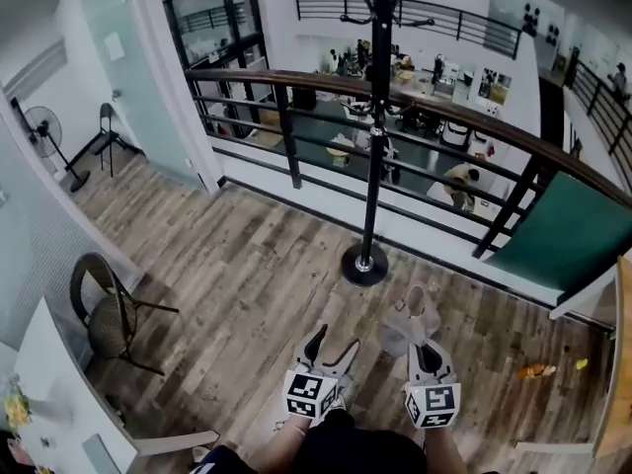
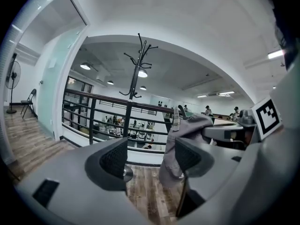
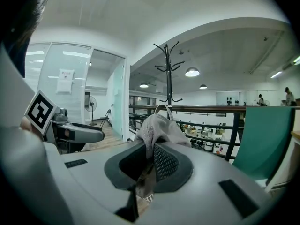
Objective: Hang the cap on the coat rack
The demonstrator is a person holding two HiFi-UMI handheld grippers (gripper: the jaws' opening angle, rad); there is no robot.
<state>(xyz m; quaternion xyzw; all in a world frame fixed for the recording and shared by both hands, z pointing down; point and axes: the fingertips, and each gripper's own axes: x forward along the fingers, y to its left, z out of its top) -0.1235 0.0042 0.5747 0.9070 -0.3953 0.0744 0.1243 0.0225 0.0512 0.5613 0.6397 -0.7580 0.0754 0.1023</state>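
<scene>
The right gripper (image 3: 150, 165) has its jaws pinching the grey cap (image 3: 159, 128), held up in the air in front of the person. The left gripper (image 2: 150, 158) is just beside it, its jaws spread with nothing between them. Ahead, across a stretch of wood floor (image 1: 247, 265), stands the black coat rack (image 1: 375, 117), backed by a balcony railing (image 1: 296, 82). A wicker chair (image 1: 111, 316) sits off to the left and a green panel (image 1: 568, 235) to the right.
</scene>
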